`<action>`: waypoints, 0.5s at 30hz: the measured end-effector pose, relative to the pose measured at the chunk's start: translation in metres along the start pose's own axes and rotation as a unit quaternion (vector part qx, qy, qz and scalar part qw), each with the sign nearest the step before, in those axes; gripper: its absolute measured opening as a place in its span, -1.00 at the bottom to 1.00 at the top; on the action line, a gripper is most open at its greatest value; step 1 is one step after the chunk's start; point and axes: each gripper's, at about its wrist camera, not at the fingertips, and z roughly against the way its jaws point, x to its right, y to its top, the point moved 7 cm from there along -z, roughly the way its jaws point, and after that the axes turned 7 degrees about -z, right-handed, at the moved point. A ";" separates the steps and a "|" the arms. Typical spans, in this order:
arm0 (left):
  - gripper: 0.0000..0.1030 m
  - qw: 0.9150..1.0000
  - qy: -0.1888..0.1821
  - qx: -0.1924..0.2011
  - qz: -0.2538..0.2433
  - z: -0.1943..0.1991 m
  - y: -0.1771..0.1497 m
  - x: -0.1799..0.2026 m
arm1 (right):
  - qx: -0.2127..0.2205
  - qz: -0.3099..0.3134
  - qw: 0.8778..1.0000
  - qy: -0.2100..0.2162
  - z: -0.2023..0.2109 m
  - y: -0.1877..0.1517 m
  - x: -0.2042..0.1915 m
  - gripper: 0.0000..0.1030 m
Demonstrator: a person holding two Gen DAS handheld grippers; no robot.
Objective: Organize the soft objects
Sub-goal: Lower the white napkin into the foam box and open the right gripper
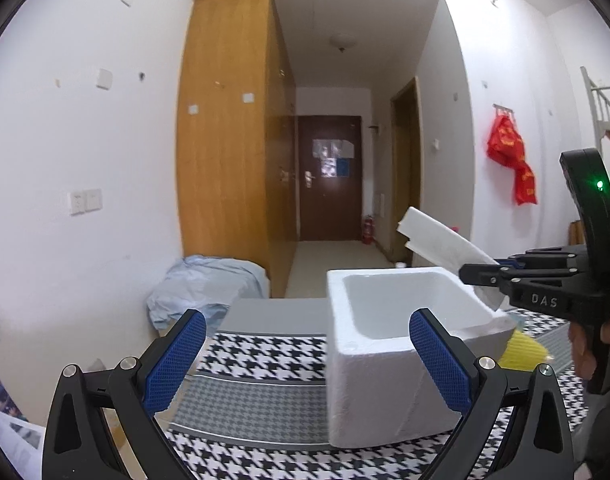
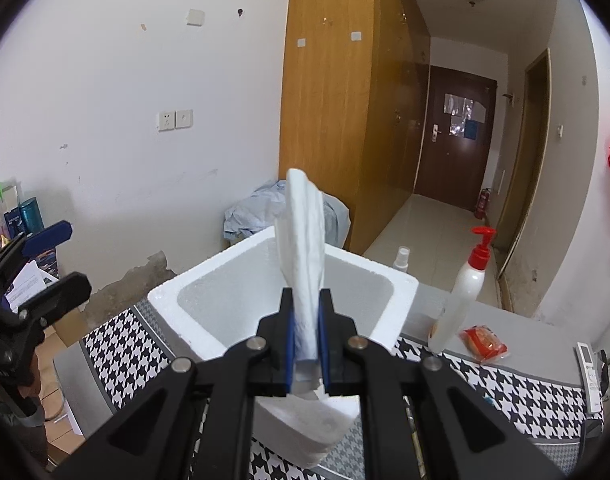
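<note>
Tissue: a folded white tissue (image 2: 303, 256) is pinched between the blue pads of the right gripper (image 2: 305, 332) and stands up from the jaws, its upper part over the box opening.
Right gripper: pressed together on the tissue; in the left wrist view it (image 1: 481, 272) comes in from the right edge with the tissue (image 1: 441, 244) slanting up and left above the far right corner of the box.
Left gripper: spread wide (image 1: 305, 360), nothing between the blue pads (image 1: 177, 360); it sits near the front of the box (image 1: 385, 344). In the right wrist view it (image 2: 45, 264) shows at the left edge, apart from the box.
Box: white foam, open at the top (image 2: 281, 304), standing on the cloth; no contents show inside.
Cloth: black-and-white houndstooth (image 1: 265, 348) covering the table.
Yellow thing: a yellow object (image 1: 523, 350) lies just right of the box, partly hidden; what it is cannot be told.
Bottle: a white pump bottle with a red top (image 2: 465, 292) stands to the right of the box.
Packet: a red packet (image 2: 483, 342) lies just beside the bottle's base.
Remote: a white remote (image 2: 589, 372) lies near the right edge of the cloth.
</note>
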 end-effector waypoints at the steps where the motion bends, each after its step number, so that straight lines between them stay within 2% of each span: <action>1: 0.98 1.000 -0.003 -0.001 0.008 0.000 -0.002 -0.002 | -0.002 0.000 1.000 0.000 -0.002 0.000 -0.001 -0.75; 4: 0.98 0.999 -0.017 -0.008 0.033 -0.003 -0.008 -0.007 | -0.008 -0.002 1.000 0.000 -0.009 0.000 -0.002 -0.74; 15: 0.98 0.999 -0.012 -0.013 0.031 -0.004 -0.017 -0.013 | -0.036 -0.016 0.999 0.006 -0.031 -0.003 0.001 -0.74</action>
